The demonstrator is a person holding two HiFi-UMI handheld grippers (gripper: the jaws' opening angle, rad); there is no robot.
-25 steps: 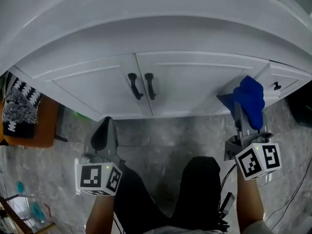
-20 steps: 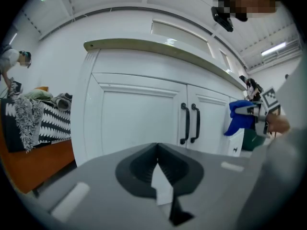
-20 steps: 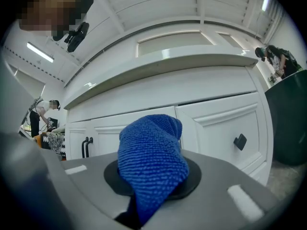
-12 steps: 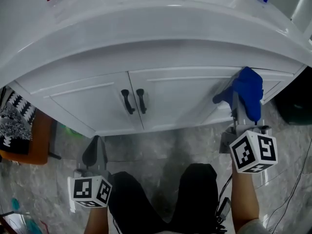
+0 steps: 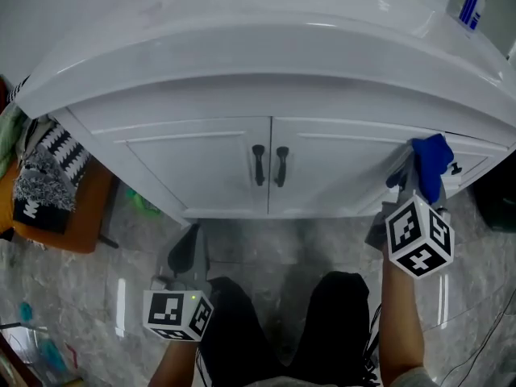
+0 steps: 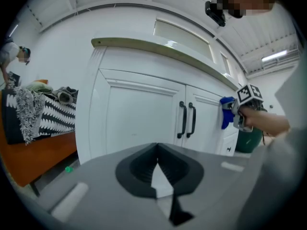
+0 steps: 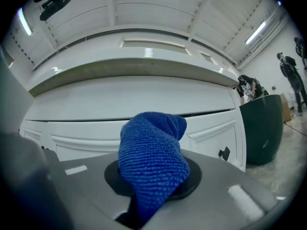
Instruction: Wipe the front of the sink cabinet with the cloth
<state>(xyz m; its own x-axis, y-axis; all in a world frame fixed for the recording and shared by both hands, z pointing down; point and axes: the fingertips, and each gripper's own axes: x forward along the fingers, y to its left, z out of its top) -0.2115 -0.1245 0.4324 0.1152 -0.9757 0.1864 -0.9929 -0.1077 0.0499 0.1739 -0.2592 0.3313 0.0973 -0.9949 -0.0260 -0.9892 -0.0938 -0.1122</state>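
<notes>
A white sink cabinet [image 5: 201, 164] with two doors and two black handles [image 5: 269, 166] fills the head view under a white counter. My right gripper [image 5: 414, 185] is shut on a blue cloth [image 5: 431, 164], held against the cabinet's upper right front, beside a small drawer with a black knob [image 5: 456, 168]. The cloth [image 7: 152, 155] bulges from the jaws in the right gripper view, just before the cabinet front [image 7: 120, 104]. My left gripper [image 5: 187, 252] hangs low over the floor, jaws closed and empty; its view shows the doors [image 6: 144, 119] and the cloth [image 6: 226, 111] far right.
An orange bench [image 5: 68, 216] with black-and-white patterned fabric [image 5: 44, 172] stands left of the cabinet. A dark green bin [image 7: 261, 128] stands at the cabinet's right end. Bottles [image 5: 470, 2] rest on the counter. The floor is grey marble tile [image 5: 97, 297]; the person's dark-trousered legs [image 5: 282, 329] are below.
The right gripper with the cloth has shifted right and slightly down along the cabinet front, toward the drawer. The head view has swung left. The left gripper stays low.
</notes>
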